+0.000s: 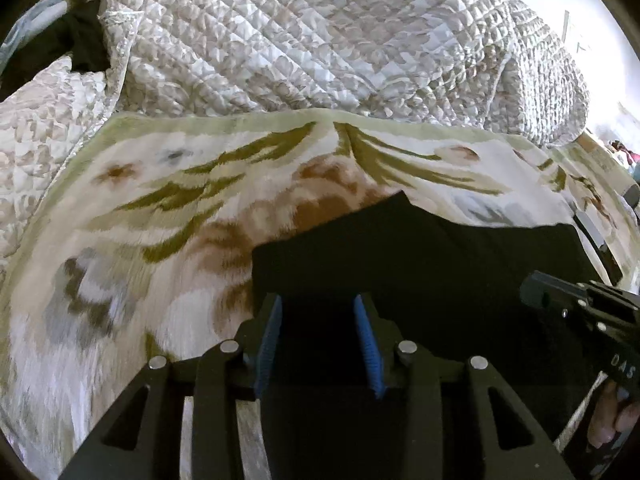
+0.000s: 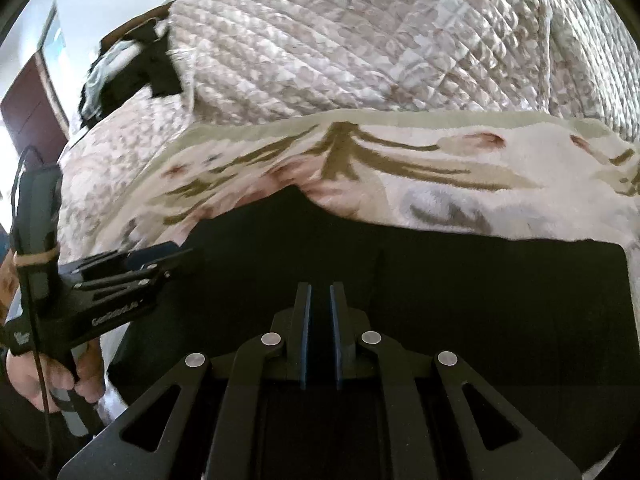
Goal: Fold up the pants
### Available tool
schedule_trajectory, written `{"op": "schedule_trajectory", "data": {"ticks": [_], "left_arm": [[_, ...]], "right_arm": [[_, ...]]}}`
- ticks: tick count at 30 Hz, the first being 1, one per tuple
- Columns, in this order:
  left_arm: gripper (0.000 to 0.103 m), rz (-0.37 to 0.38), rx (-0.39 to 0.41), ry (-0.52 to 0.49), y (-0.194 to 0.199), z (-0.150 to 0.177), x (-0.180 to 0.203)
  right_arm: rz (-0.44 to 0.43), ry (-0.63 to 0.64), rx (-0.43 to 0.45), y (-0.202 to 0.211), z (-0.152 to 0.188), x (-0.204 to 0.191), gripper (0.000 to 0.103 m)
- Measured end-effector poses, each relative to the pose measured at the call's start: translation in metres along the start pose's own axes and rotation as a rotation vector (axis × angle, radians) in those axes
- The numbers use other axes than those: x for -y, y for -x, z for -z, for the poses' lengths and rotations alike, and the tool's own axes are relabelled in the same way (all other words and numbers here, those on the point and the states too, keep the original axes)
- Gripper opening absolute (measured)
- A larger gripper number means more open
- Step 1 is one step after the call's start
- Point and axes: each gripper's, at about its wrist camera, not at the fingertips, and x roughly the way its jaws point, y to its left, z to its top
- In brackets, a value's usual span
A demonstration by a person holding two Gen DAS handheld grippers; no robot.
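A: So, where are the black pants [image 1: 420, 248]?

B: Spread flat on the floral blanket [image 1: 160, 208] that covers the near part of the bed. They fill the near right of the left wrist view and most of the near half of the right wrist view [image 2: 460, 272]. One straight edge lies at their right end, and a pointed corner reaches toward the far side.

A: And the left gripper [image 1: 319, 304]?

B: It hangs over the left end of the pants, pointing down at the cloth. Its jaws stand apart, blue pads showing, with only dark fabric seen beneath the gap. Nothing is pinched between them.

A: The right gripper [image 2: 320, 292]?

B: Its jaws are drawn together, only a thin slit between the pads, above the middle of the pants. Whether any cloth is caught in that slit, I cannot tell.

A: Anything behind?

B: A quilted bedspread [image 1: 320, 40] is heaped on the far side, touching the blanket's far edge. A dark garment [image 2: 132, 72] lies at the far left. A hand [image 2: 40, 376] grips the left gripper's handle.
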Motion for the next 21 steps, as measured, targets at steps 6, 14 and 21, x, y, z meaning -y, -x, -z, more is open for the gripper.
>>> {"op": "schedule_trajectory", "data": {"ticks": [6, 14, 21], "left_arm": [[0.041, -0.002, -0.002, -0.003, 0.016, 0.018, 0.008], [0.041, -0.026, 0.017, -0.002, 0.023, 0.046, 0.016], [0.041, -0.022, 0.022, 0.010, 0.023, 0.047, 0.013]], "right_arm": [[0.004, 0.054, -0.023, 0.011, 0.026, -0.018, 0.008], [0.040, 0.093, -0.014, 0.014, 0.058, -0.027, 0.009], [0.049, 0.117, 0.017, 0.016, 0.063, -0.029, 0.009]]}}
